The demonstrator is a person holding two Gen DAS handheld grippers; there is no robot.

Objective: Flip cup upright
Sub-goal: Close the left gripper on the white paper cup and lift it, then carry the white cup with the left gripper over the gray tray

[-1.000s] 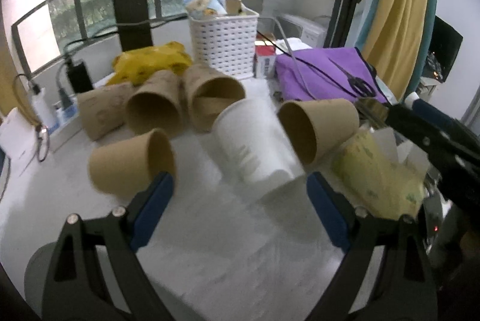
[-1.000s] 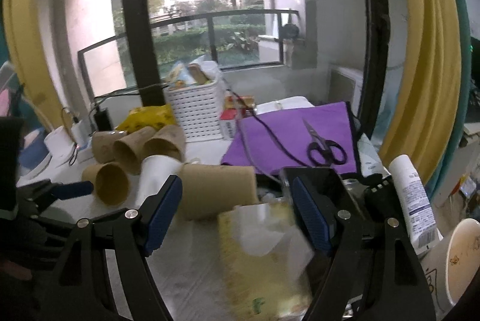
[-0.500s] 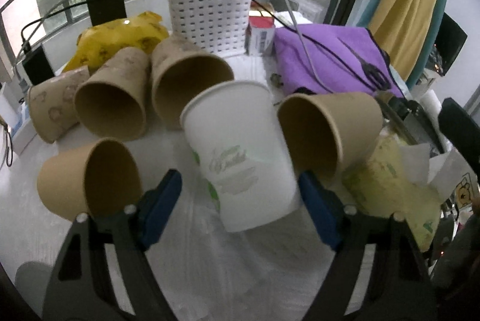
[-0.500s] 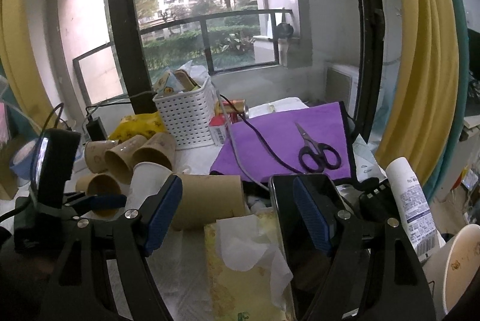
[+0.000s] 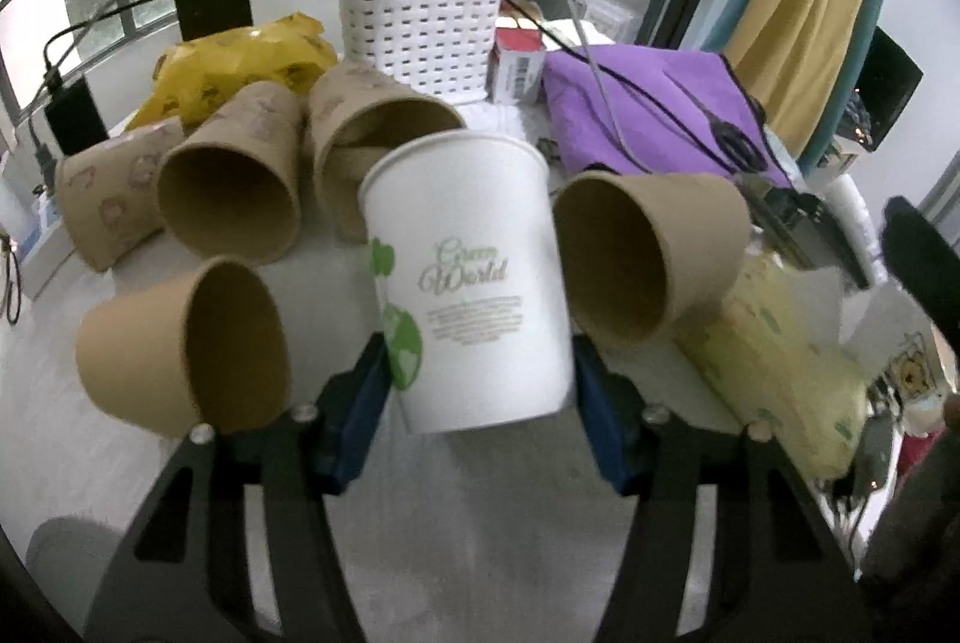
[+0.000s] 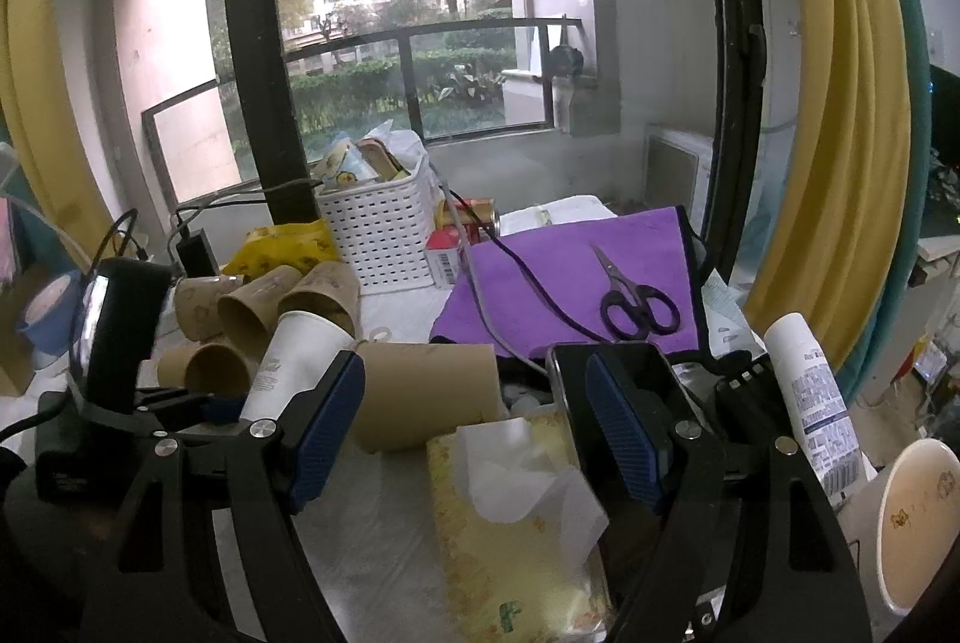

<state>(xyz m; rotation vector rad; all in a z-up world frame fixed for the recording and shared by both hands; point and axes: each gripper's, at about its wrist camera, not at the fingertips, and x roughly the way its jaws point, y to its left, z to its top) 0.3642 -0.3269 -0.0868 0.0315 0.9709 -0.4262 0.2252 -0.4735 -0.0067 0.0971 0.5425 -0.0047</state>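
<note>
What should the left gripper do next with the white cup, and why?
Probably squeeze shut a bit more for a firm hold. The white cup sits between the left gripper fingers, blue pads right at its sides, though firm contact is hard to judge. It leans among brown cups lying on their sides, so a secure hold should come before tipping it upright.

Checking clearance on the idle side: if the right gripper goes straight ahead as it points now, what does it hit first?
Probably the tissue pack, lying low between the open jaws of the right gripper. Beyond it sits the brown cup on its side. Depth is unclear; height may let it pass over.
</note>
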